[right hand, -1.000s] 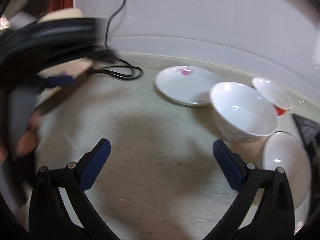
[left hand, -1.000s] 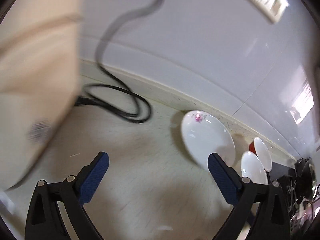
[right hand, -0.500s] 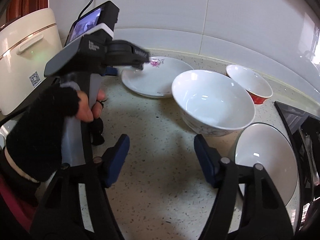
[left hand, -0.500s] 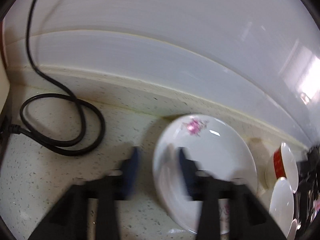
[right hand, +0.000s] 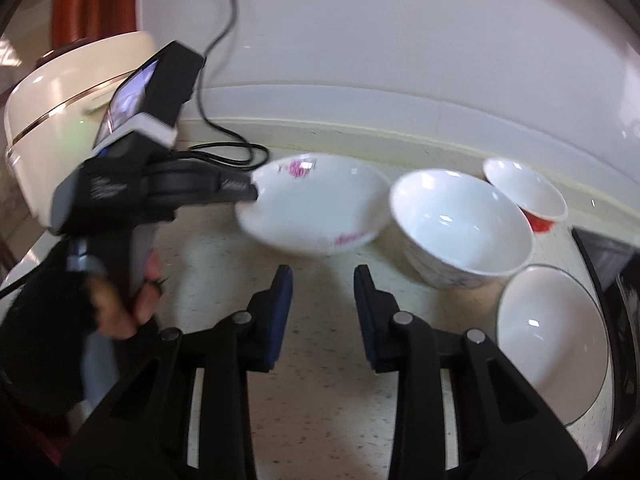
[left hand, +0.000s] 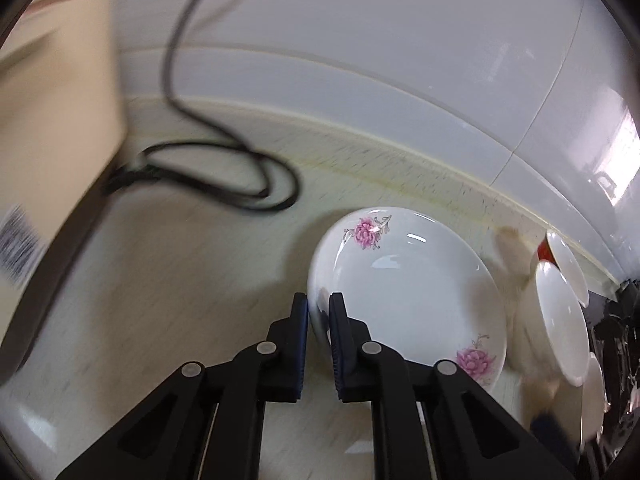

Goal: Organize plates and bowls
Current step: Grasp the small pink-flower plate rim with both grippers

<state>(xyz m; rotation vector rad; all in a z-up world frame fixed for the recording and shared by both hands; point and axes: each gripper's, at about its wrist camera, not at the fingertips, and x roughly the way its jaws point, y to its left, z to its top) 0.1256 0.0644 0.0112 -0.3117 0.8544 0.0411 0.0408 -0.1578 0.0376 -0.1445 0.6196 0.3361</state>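
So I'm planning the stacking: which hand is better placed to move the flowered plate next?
Left. The left gripper is already clamped on the flowered plate at its rim. The right gripper has just been closing on nothing, over bare counter.

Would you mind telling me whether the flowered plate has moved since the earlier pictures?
Yes. The flowered plate, gripped at its rim by the left gripper, now tilts up off the counter, closer to the large white bowl.

Left claw (left hand: 318,312) angled down, pads pinched on a rim; right claw (right hand: 323,280) half-spread, just been closing, nothing between.
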